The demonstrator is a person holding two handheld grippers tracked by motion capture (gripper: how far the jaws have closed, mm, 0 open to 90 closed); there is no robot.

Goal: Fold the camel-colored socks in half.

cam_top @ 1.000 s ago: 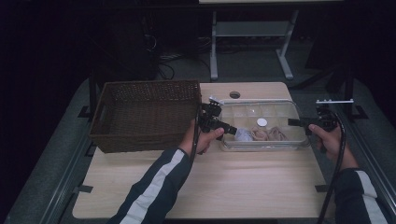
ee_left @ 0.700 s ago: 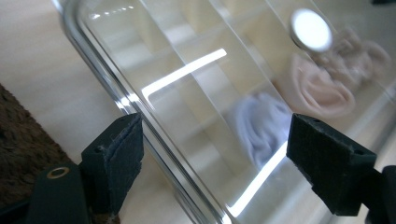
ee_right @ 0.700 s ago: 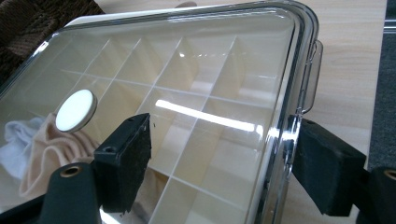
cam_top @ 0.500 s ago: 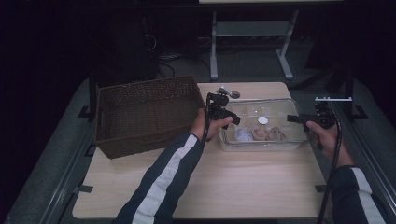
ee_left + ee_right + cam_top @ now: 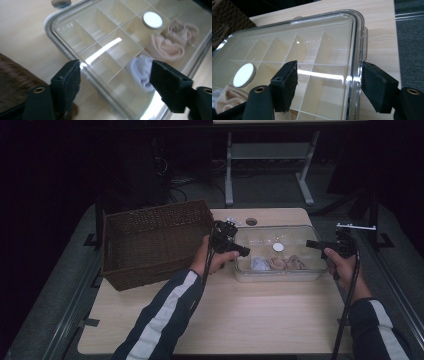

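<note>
In the high view we see the clear lidded box right of centre on the wooden table, with the wicker basket at centre left, just beside it. Our left gripper sits at the box's left end and our right gripper at its right end. From above, the contents are small blurs: a white round disc and pale bundles. The left gripper view brings them close: through the glossy lid we make out cream dividers, the white disc at upper right, a pinkish folded cloth beneath it, and a whitish bundle near the right jaw. Here the left gripper is released, jaws spread wide over the box's corner after closing a little, pads pressing nothing. The right gripper view shows what the others hide: a clear latch tab on the box's edge. The right gripper has also narrowed slightly, its jaws straddling that rim, one over the lid and one outside; whether the pads touch we cannot tell.
</note>
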